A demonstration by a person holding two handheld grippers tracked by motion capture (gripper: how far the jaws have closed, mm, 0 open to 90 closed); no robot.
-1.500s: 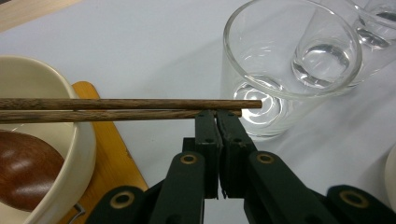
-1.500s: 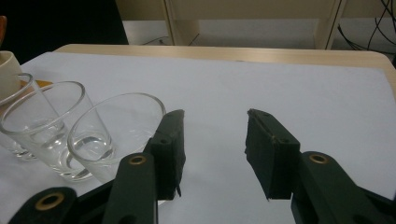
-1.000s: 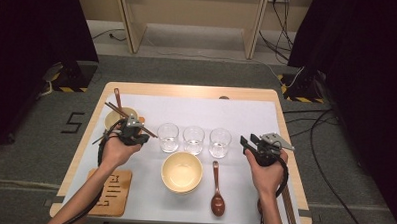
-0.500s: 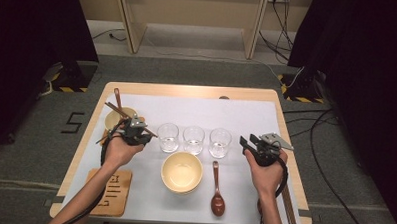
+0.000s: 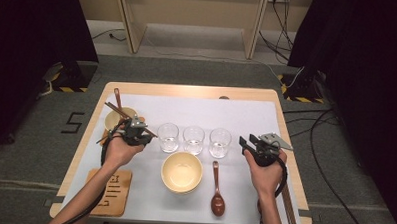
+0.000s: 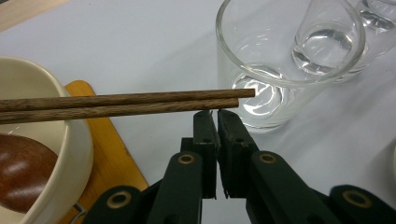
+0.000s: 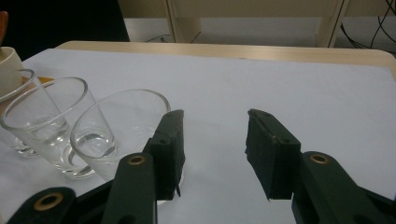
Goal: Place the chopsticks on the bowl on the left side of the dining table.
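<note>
My left tool (image 6: 215, 114) has its jaws pinched nearly together, and a pair of wooden chopsticks (image 6: 126, 103) lies crosswise right at their tips. From the left gripper view I judge the sticks are clamped near one end, though the contact itself is hidden behind them. The far ends run out over the small bowl (image 6: 44, 140) with a brown spoon (image 6: 18, 172) in it, and the near ends stop just short of the closest glass (image 6: 280, 60).

I expect the chopsticks to be light, stiff and smooth, so two held side by side can roll or scissor apart. Gripped this close to the end, they will lever down under any bump. I'd rather take them nearer the middle, square across both sticks, and keep them away from the glass, which is fragile and tips easily.

My right tool (image 5: 255, 146) is gaping and empty, hovering above the surface (image 5: 246, 111) to the right of the three glasses.
</note>
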